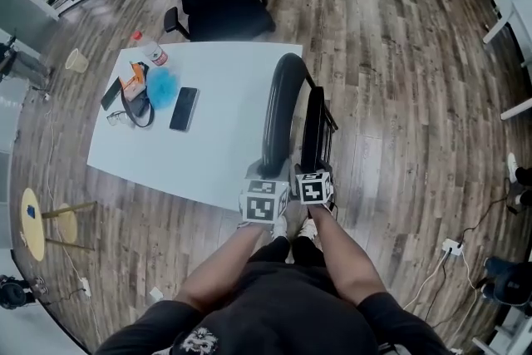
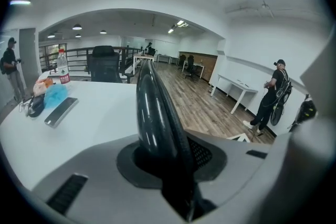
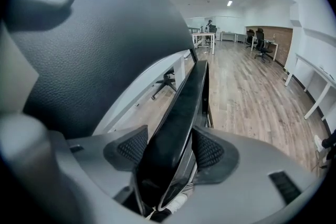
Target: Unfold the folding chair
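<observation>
Holding the folded black padded folding chair (image 1: pixel 279 108) at centre frame, we are pinching its curved back (image 2: pixel 152 107) in the left gripper (image 2: pixel 173 160) and its flat seat (image 3: pixel 184 107) in the right gripper (image 3: pixel 167 157), both panels running side by side up-frame.

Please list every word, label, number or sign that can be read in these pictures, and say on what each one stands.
No text here can be read with certainty.
Bottle label: red, print too small to read.
Orange packet: print blurred.
Marker cubes: black and white square patterns only, no letters.
Shirt print: white figure, unreadable.
</observation>
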